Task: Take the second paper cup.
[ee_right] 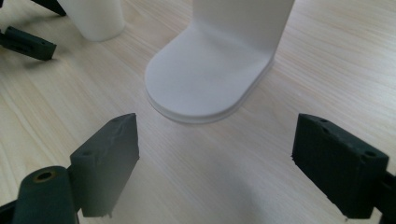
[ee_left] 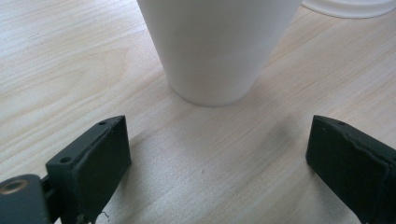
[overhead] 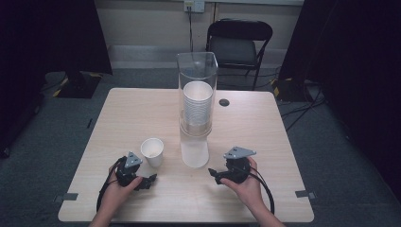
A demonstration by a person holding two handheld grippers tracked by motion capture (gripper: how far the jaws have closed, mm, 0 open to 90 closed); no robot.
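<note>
White paper cup (ee_left: 219, 46) stands upright just ahead of the left gripper (ee_left: 219, 163), both grippers' fingers (ee_right: 109, 163) spread apart, empty.

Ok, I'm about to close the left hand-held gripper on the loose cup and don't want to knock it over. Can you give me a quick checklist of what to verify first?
1. Left hand-held gripper open: ok, jaws spread wide, nothing between them.
2. Paper cup upright on the table: ok, open mouth up.
3. Cup between the jaws: not ok, in the left gripper view its base sits ahead of the jaw tips.
4. Cup clear of the dispenser: ok, a gap shows beside the dispenser base.
5. Right hand-held gripper out of the way: ok, open, on the dispenser's other side.
6. Cup empty: cannot tell for certain.
</note>
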